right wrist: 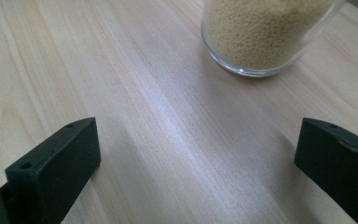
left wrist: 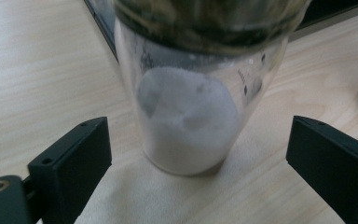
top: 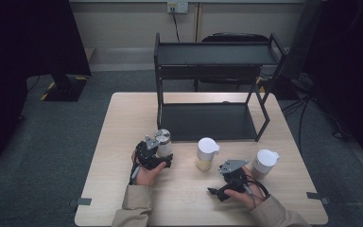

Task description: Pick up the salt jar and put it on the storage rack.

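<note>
Between your left gripper's (top: 158,152) jaws stands the clear glass jar with white powder (left wrist: 189,121), upright on the pale wooden surface (top: 123,137), just in front of the black two-tier metal rack (top: 208,120). Jar details: round, straight-sided, transparent wall with a few dark specks, powder filling the lower part and heaped unevenly, shiny silver lid on top in the high view. Your left jaws are wide apart, one each side of the jar with a visible gap on both sides; pads not pressing the glass, nothing held.

Your right gripper (top: 229,177) sits near the front edge of the surface, jaws wide open over bare wood, nothing between them. Ahead of it in the right gripper view is the clear glass jar of small yellow grains (right wrist: 265,35), apart from the jaws; in the high view it carries a white lid.

Third jar, white-lidded glass with brownish contents (top: 264,164), stands just beside your right hand, on its far right side.
</note>
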A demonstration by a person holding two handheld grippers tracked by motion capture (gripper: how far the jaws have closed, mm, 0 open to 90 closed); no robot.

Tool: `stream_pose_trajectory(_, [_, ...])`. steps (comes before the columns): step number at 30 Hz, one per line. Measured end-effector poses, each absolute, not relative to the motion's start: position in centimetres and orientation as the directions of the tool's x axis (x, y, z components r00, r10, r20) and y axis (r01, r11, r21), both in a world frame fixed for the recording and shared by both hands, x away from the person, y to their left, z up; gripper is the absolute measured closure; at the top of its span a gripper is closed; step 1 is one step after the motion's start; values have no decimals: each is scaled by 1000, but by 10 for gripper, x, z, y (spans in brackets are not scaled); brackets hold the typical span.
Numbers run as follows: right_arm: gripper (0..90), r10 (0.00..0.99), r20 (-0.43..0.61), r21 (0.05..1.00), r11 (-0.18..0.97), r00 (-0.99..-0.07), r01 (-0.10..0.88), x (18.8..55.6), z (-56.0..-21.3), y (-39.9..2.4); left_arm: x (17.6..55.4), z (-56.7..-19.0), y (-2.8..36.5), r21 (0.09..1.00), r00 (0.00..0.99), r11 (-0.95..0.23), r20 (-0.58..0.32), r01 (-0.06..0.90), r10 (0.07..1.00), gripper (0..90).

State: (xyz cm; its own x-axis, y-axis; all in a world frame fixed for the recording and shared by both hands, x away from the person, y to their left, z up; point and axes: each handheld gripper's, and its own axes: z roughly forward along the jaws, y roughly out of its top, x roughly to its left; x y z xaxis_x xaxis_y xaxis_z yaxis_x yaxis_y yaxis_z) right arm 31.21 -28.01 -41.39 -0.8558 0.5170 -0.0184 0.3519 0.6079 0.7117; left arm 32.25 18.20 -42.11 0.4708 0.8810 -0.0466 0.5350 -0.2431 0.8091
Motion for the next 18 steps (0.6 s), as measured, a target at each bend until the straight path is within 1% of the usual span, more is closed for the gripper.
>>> stream_pose_trajectory(18, [0,517,-18,712,608,-856,352,312,-414,-280,330,-422,174,823,460,-232,-39,518,887,180])
